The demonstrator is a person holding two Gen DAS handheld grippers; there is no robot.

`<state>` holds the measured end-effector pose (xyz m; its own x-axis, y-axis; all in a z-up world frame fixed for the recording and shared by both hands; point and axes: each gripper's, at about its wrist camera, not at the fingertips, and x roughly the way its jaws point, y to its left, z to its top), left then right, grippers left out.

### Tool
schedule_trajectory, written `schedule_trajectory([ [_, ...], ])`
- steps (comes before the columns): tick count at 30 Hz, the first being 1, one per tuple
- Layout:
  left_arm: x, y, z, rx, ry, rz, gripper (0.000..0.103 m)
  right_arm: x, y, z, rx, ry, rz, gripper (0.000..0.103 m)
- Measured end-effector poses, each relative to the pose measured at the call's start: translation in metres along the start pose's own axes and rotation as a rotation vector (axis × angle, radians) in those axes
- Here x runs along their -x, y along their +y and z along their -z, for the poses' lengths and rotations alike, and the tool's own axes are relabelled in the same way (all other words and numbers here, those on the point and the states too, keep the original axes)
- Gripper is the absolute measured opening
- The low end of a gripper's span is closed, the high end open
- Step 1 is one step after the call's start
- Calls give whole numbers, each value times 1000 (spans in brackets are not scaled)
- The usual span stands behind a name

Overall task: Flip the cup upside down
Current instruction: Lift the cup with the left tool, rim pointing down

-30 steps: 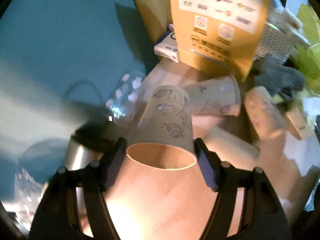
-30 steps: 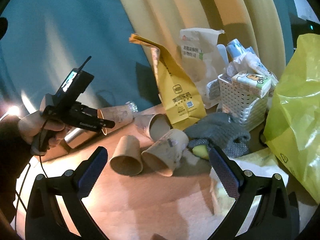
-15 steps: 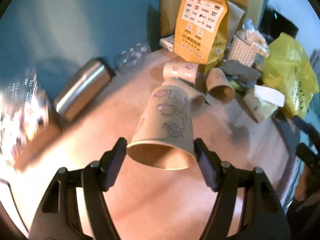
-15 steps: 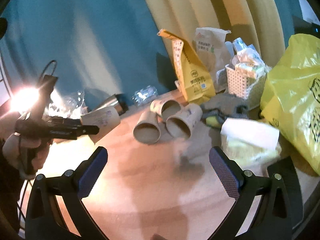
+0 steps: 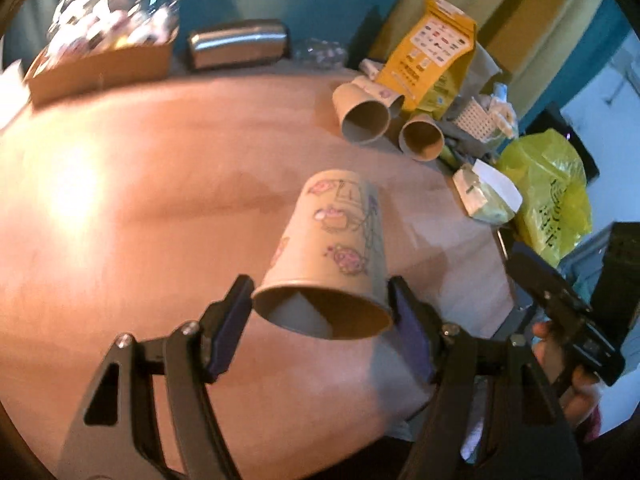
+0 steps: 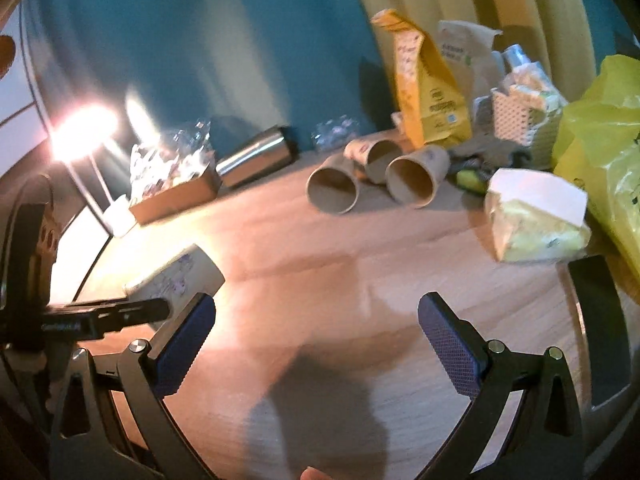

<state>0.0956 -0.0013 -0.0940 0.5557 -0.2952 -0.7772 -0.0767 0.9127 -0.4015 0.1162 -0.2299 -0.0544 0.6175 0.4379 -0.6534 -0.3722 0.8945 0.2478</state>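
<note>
Cup [image 5: 334, 240] was up off the table [image 5: 132, 216], pinched at its rim between the two blue pads of the left gripper [image 5: 320, 312], mouth facing back toward the camera and base pointing away over the wood. That grip at the rim made sense: it left the body free to swing round, and the pads sat on opposite sides of the widest part, where a paper wall is stiffest. From the right wrist view the same cup [image 6: 176, 276] lay tilted in the air at the left edge, well clear of the surface.

Right gripper [image 6: 316, 324] was spread wide and carrying nothing, hovering low over bare wood, apparently just waiting.

Three more paper cups [image 6: 376, 176] lay on their sides at the back, mouths toward the cameras, touching one another beside the yellow bag [image 6: 428, 96]. A steel flask [image 6: 256, 152] lay near the wall.

My read: the turn was partway done, and what remained was to rotate the wrist until the mouth faced down, then lower it flat. Squeezing too hard could buckle the rim.
</note>
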Motion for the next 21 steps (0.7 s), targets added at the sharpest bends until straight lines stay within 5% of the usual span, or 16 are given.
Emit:
schedule_trajectory([
  [21, 4, 25, 66, 144, 58, 15, 70, -49, 60, 24, 13, 237, -136, 103],
])
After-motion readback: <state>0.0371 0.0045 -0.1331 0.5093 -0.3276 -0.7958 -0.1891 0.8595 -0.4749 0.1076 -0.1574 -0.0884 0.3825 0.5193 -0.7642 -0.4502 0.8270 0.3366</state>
